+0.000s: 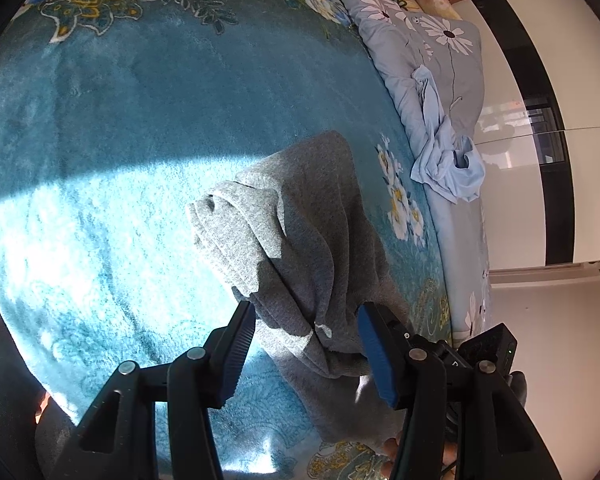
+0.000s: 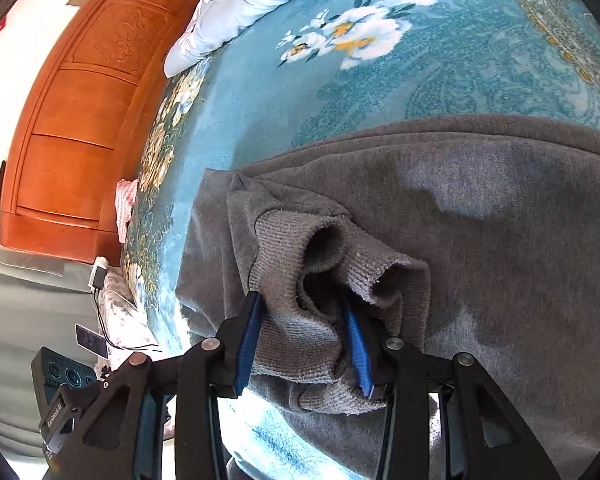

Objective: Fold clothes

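Note:
A grey knit sweater point(image 1: 308, 216) lies bunched on the teal floral blanket point(image 1: 120, 120). In the left wrist view my left gripper point(image 1: 306, 312) stands open over a fold of it. The cloth lies between the jaws against the right pad, with a lit gap beside the left pad. In the right wrist view the sweater point(image 2: 480, 200) spreads wide, and its ribbed cuff point(image 2: 320, 256) is crumpled between the blue pads point(image 2: 249, 340) of my right gripper point(image 2: 300, 300), which is shut on it.
A light blue garment point(image 1: 448, 160) lies crumpled on a grey daisy quilt point(image 1: 420, 48) at the bed's far side. A carved wooden headboard point(image 2: 80, 120) stands on the left, with a charger and cable point(image 2: 98, 276) beneath. White cabinets point(image 1: 540, 200) border the bed.

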{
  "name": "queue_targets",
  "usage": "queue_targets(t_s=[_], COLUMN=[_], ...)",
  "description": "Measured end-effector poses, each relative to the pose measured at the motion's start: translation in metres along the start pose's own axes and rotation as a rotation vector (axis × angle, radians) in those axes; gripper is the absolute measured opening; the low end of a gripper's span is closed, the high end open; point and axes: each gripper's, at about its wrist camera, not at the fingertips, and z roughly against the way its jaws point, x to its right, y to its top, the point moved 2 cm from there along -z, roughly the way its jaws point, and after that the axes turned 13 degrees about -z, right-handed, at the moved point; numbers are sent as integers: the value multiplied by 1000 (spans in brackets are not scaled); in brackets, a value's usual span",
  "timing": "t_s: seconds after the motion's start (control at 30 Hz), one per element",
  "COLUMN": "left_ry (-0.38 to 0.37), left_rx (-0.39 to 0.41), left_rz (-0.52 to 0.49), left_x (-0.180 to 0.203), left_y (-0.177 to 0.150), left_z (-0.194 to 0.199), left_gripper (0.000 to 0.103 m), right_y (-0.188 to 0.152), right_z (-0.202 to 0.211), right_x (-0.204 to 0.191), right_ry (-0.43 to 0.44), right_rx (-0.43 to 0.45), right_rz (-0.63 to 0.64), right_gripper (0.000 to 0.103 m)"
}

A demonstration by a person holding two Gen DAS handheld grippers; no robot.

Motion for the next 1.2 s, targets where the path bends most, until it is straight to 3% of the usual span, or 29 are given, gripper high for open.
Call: queue_targets(t_s=[0.03,0.07,0.3,0.47,0.63,0.77,0.97,1.03,1.07,1.1,1.2], left_ry=[3,5,1,4,35,36,108,169,194,220,304], left_rx=[-3,-6,-5,-32,-45,-65,-145,-149,-151,-153,-199], left_rz=[0,-1,-4,-23,-72,-174,-417,-500,-535,-569,-675], left_x=[0,0,2,8,25,58,115,125,128,130,134], left_y=[-1,-1,0,-5,-7,-7,-24,-32,-36,-40,-49], left_z=[-1,-2,-3,-10,-18,-30,-78,-93,-99,-104,-123], left_gripper=[57,57,57,58,58,58,58,58,60,65,69], right_y=[0,-1,-12,-10,-15,-20,-33,-40,-44,-47,-60], right_z=[3,7,43,29,28,43,119,155,173,191,235], right_x=[-3,-7,-34,1,15,16,58,90,108,127,185], right_ry=[28,60,229,31,-18,-102,-170,-172,-169,-166,-159], right_rx=[2,2,9,-6,8,51,190,251,283,315,385], right_rz=[-1,-4,15,17,34,106,67,-9,-60,-111,-278], right_gripper=[15,13,11,11,12,13,14,25,38,45,45])
